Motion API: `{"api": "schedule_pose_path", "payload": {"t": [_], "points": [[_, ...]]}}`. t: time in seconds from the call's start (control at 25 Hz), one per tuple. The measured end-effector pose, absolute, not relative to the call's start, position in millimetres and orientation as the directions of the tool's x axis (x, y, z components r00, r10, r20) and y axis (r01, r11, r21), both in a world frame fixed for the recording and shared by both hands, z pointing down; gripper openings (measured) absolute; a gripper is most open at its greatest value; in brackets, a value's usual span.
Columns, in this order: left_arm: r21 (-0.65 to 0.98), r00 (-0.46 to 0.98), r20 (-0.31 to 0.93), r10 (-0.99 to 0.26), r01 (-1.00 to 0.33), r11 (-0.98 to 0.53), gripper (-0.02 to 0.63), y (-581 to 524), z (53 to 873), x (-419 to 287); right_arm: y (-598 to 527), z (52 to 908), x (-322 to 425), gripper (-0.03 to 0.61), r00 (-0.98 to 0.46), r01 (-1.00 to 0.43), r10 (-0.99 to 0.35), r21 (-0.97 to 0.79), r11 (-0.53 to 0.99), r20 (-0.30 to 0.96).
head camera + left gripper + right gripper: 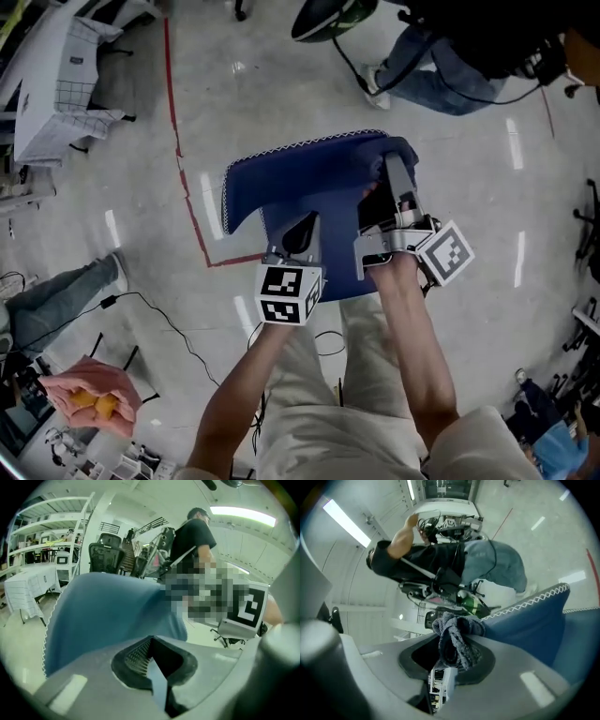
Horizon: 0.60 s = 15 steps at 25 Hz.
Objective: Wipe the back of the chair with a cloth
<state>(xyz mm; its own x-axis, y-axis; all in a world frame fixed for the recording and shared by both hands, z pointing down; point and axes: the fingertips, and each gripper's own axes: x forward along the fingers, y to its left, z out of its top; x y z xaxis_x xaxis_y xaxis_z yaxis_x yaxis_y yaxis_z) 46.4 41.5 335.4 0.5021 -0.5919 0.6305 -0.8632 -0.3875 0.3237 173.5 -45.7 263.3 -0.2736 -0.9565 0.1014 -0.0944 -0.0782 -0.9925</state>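
Left gripper (301, 230) and right gripper (394, 171) pinch cloth (298, 178) above grey floor (281, 84).

The blue fabric (300, 183) is matt and finely woven, white-stitched along its edge. The grey rag (457, 641) looks rough, perhaps terry. The floor (262, 84) is smooth and glossy.

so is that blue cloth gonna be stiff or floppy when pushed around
Probably floppy: the cloth sags and folds between the left gripper and right gripper. Likely light, since part of it bunches into a small wad in the right gripper. Pushed, it would probably crumple rather than slide flat.
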Motion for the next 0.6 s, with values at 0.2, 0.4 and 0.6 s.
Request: {"api": "schedule_pose_path", "payload": {"t": [0.2,0.4,0.6], "points": [[0.335,0.486,0.608,-0.628,-0.874,-0.352,0.002,32.4,293.4,35.6,-44.6,223.0,164.6,0.1,-0.35,-0.177,-0.932,-0.984,-0.028,0.09],[0.338,0.478,0.57,-0.668,-0.878,-0.34,0.002,34.9,242.7,30.0,-22.4,192.6,158.7,0.101,-0.445,-0.308,-0.888,-0.951,0.028,0.118],[0.348,0.471,0.543,-0.696,-0.88,-0.324,0.002,47.2,198.2,25.4,8.6,164.9,145.6,0.106,-0.567,-0.517,-0.8,-0.84,0.162,0.194]]}}
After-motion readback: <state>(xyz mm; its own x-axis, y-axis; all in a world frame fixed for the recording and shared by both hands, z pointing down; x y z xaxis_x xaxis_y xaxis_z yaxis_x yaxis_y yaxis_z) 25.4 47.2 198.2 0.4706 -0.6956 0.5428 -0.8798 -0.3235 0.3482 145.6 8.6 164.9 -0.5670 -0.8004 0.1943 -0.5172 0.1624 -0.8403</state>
